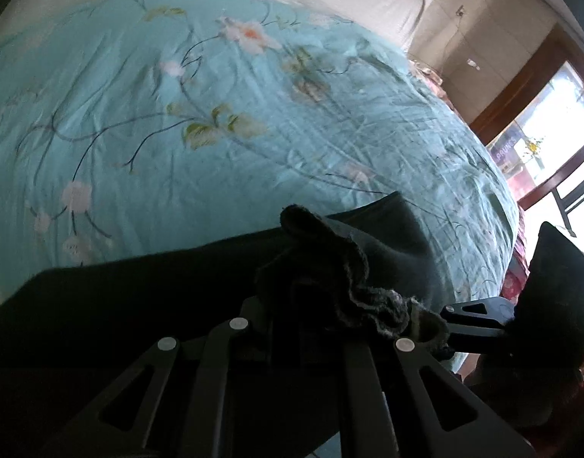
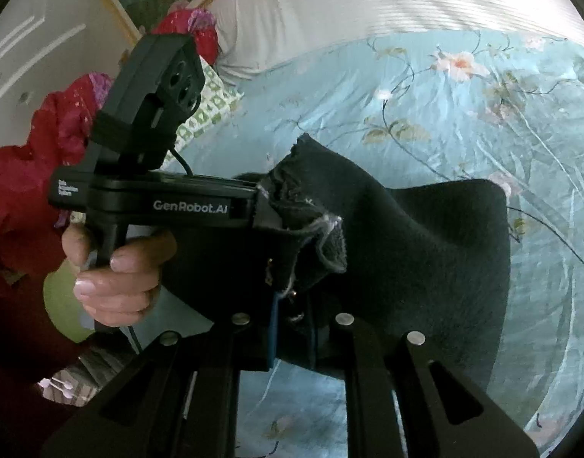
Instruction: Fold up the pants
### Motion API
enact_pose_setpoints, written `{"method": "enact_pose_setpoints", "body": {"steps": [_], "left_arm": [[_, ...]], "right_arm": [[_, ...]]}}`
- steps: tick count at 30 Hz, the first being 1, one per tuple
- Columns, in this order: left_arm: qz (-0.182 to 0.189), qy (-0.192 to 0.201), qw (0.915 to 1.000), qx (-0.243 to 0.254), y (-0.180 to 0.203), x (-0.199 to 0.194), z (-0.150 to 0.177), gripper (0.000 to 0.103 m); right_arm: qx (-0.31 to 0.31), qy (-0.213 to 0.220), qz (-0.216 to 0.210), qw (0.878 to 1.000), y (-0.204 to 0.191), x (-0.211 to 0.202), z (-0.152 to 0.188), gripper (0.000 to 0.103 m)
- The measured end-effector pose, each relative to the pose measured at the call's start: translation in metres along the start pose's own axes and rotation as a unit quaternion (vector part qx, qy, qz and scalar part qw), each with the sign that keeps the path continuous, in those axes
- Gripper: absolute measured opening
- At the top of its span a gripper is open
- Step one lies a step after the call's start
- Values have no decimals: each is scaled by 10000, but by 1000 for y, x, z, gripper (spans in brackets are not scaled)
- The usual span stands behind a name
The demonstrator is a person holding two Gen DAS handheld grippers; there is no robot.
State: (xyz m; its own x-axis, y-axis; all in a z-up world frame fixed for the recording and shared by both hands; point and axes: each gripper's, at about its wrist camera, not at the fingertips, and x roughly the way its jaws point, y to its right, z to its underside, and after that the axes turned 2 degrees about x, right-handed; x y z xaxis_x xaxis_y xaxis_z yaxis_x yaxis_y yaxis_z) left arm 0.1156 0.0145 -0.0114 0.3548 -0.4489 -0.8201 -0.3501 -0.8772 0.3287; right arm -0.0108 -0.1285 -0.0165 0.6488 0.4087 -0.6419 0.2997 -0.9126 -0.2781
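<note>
On the teal floral bedspread (image 1: 147, 122): one pair of dark fleece pants (image 2: 425, 259), lifted at one end, the rest trailing toward twelve o'clock across the cover. My left gripper (image 2: 259, 206), entering the right wrist view from nine o'clock, clenched on a bunched, frayed edge of the fabric. My right gripper (image 2: 292, 305), clamped on the same cloth at six o'clock. My hand (image 2: 116, 278) wraps the left handle. White pillow (image 2: 349, 4) at twelve o'clock.

Beyond the dark pants (image 2: 425, 252), the teal floral bedspread (image 1: 147, 122) lies bare toward the white pillows (image 2: 368, 7); beside the pants, the left gripper (image 2: 259, 198) blocks passage.
</note>
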Motion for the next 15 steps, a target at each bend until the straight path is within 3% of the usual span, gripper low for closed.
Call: {"method": "enact_pose_setpoints", "body": {"steps": [6, 11, 15], "left_arm": [[-148, 118, 9994, -286, -16, -8, 7, 7], [-297, 289, 9973, -605, -31, -24, 17, 9], [-455, 439, 9935, -949, -42, -38, 29, 14]], "right_arm": [[127, -156, -51, 9998, 0, 9, 3, 22], [90, -227, -195, 9995, -10, 11, 5, 43], [46, -315, -260, 9992, -18, 14, 5, 43]]}}
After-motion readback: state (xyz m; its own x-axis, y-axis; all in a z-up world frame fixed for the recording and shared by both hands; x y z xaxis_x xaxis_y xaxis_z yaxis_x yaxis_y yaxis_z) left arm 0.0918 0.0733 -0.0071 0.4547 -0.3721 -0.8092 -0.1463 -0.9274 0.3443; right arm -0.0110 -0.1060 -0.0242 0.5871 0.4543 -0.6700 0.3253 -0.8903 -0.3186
